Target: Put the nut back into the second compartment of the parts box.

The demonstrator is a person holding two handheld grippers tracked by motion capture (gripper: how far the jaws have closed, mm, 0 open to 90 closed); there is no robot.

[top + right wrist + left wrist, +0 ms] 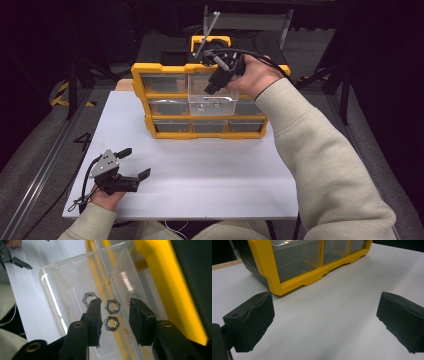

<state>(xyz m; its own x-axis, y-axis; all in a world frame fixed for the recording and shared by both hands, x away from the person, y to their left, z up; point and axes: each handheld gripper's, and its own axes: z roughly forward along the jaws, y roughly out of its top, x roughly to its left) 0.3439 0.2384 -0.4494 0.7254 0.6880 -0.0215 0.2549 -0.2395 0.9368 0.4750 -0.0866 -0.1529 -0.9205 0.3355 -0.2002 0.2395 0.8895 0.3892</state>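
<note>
A yellow organizer (165, 97) with clear drawers stands at the back of the white table (210, 170). Its middle drawer (214, 106) is pulled out. My right gripper (216, 85) points down into that drawer. In the right gripper view the clear drawer (65, 290) holds three hex nuts: one (89, 299) by the left jaw and two (112, 306) (111, 323) lying in the gap of my right gripper (115, 302). The jaws stand apart and touch neither nut. My left gripper (136, 162) rests open on the table at the front left, with nothing between its pads (249, 322).
The left gripper view looks at the organizer's bottom row (294, 277) across bare white tabletop (332, 310). A metal chair frame (245, 20) and dark floor lie behind the organizer. Black stands flank the table.
</note>
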